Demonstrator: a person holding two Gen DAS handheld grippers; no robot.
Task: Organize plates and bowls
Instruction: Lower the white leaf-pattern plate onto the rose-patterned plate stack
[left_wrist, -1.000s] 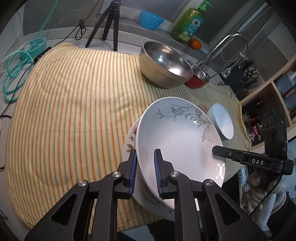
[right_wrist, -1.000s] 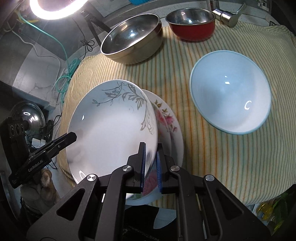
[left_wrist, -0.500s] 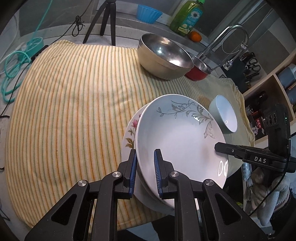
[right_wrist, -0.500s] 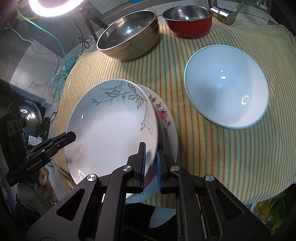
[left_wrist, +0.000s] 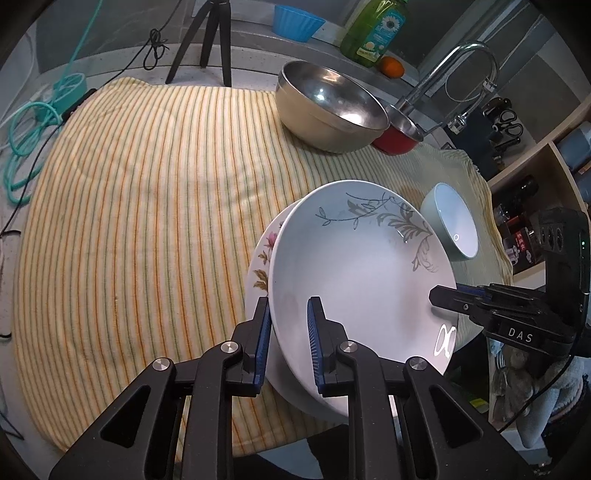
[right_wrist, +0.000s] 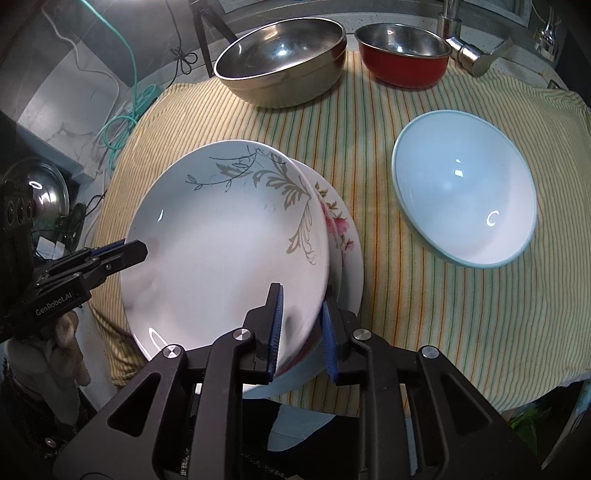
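A white plate with a grey leaf pattern (left_wrist: 365, 266) lies on a floral plate (left_wrist: 264, 254) at the near edge of the striped cloth (left_wrist: 147, 206). My left gripper (left_wrist: 287, 332) straddles the leaf plate's near rim, pads slightly apart and not pressing the rim. My right gripper (right_wrist: 302, 325) straddles the opposite rim of the leaf plate (right_wrist: 229, 236), its jaws parted around the rim. The floral plate (right_wrist: 340, 229) peeks out beneath. Each gripper shows in the other's view.
A pale blue bowl (right_wrist: 465, 188) sits right of the plates. A large steel bowl (right_wrist: 280, 62) and a red bowl (right_wrist: 402, 48) stand at the back by the tap (left_wrist: 454, 70). A tripod (left_wrist: 207, 40) and soap bottle (left_wrist: 373, 29) stand behind.
The right gripper's jaws have opened from a tight pinch on the plate rim. The plates have come down closer to the cloth and both cameras have shifted slightly.
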